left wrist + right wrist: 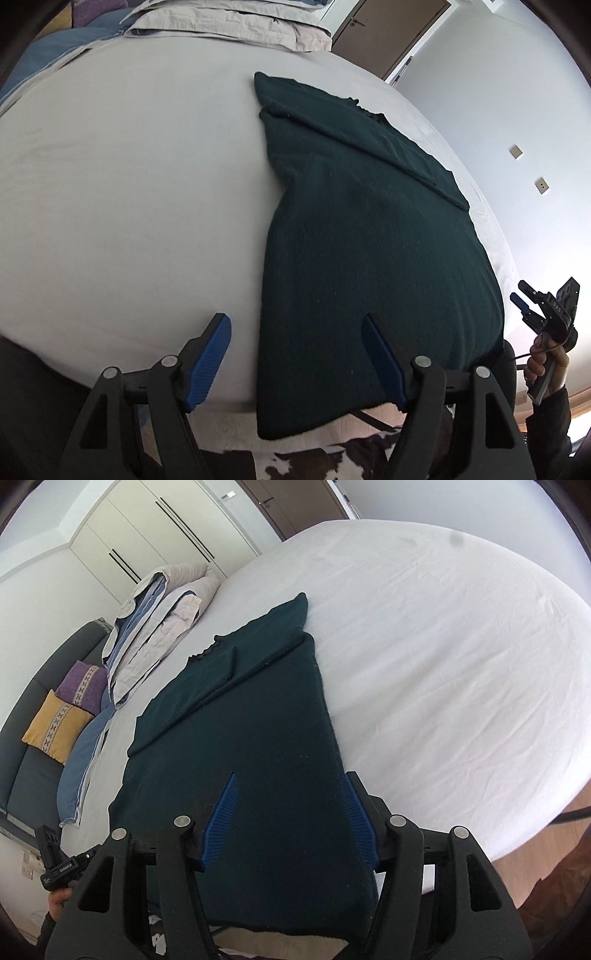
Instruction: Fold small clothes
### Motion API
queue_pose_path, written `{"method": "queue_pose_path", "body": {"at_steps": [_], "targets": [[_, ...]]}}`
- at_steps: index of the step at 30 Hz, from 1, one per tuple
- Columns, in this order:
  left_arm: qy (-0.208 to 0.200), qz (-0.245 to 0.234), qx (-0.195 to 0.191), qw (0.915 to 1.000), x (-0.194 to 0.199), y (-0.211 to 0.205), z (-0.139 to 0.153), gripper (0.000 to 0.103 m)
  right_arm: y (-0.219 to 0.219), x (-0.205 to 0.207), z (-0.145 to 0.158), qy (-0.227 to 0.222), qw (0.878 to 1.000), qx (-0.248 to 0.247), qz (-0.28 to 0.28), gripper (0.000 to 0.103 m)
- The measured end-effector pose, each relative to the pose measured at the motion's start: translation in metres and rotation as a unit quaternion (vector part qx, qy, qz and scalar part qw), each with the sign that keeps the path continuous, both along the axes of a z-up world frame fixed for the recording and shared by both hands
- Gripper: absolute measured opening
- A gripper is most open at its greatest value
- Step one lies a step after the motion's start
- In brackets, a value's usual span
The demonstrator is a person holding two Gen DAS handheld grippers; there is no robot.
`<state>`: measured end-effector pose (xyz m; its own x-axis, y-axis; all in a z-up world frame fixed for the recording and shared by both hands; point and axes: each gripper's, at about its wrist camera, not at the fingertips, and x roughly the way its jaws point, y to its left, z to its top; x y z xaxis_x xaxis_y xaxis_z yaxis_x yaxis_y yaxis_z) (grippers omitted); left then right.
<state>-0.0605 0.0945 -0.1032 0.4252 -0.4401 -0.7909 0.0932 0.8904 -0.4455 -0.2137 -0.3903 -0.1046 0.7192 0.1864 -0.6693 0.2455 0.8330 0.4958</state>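
While my left gripper (297, 354) hangs with fingers spread wide over the near edge of the bed (129, 184), the dark green garment (369, 240) lies flat (one part folded across its far end) from 12 to 6 o'clock; my right gripper (291, 819) gapes above its near hem, the folded bedding (159, 627) at 10 o'clock

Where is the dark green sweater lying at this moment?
The dark green sweater lies flat on the white bed, its near end over the bed's edge, below the open right gripper; folded bedding lies beyond.
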Motion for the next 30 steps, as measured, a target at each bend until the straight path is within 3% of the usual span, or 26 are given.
{"method": "queue_pose_path", "body": {"at_steps": [6, 9, 16, 19, 24, 29, 30], "targets": [[0.026, -0.006, -0.026, 0.9993, -0.014, 0.000, -0.012, 0.069, 0.004, -0.021, -0.009, 0.024, 0.999, 0.009, 0.021, 0.056], [0.035, -0.008, -0.038, 0.9986, -0.016, 0.004, -0.015, 0.061, 0.008, -0.022, -0.010, 0.044, 0.998, -0.002, 0.037, 0.056], [0.052, -0.009, -0.035, 0.9980, -0.013, 0.008, -0.018, 0.025, 0.005, -0.037, -0.017, 0.103, 0.993, -0.003, 0.048, 0.056], [0.056, -0.012, -0.033, 0.9978, -0.012, 0.009, -0.021, 0.016, 0.003, -0.035, -0.026, 0.135, 0.989, -0.002, 0.057, 0.056], [0.054, -0.017, -0.027, 0.9980, -0.014, 0.008, -0.020, 0.009, -0.001, -0.030, -0.052, 0.200, 0.978, 0.003, 0.060, 0.056], [0.052, -0.020, -0.024, 0.9982, -0.014, 0.009, -0.021, 0.008, 0.002, -0.024, -0.059, 0.215, 0.972, -0.014, 0.094, 0.052], [0.052, -0.022, -0.022, 0.9982, -0.014, 0.009, -0.021, 0.008, 0.003, -0.021, -0.061, 0.220, 0.970, -0.021, 0.103, 0.047]]}}
